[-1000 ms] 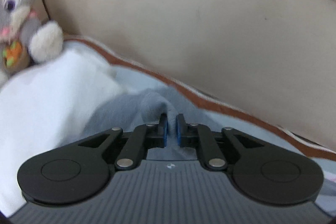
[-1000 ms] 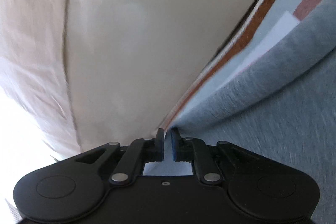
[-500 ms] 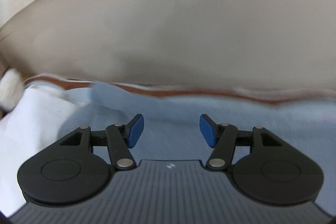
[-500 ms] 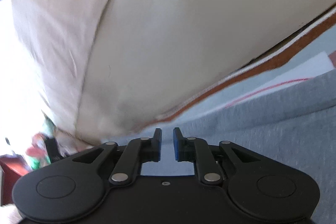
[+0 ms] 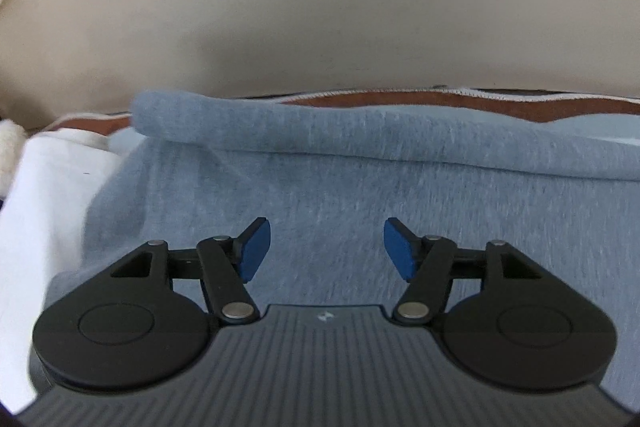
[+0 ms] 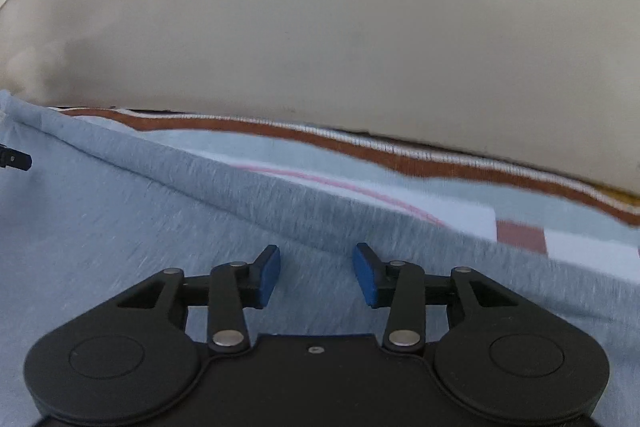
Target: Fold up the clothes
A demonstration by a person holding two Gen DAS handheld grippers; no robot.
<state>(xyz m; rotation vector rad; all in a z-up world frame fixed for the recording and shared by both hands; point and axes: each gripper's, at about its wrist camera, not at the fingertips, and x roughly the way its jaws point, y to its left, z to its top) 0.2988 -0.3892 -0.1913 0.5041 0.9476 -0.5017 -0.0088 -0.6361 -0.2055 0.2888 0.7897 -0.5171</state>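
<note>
Under both opening fingers [image 5: 256,251]: grey garment [image 6: 120,227], unheld.

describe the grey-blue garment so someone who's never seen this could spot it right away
Start at the beige cushion filling the top of both wrist views; a blanket with a brown border runs along its base. On that blanket lies the grey-blue garment, its far edge folded into a thick roll. Its fuzzy heathered knit sets it apart from the smooth white cloth beside it.

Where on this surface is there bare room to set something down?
Little. The grey-blue knit garment fills the middle, a white cloth lies left. Free: the light-blue blanket strip between the garment's edge and the brown border.
</note>
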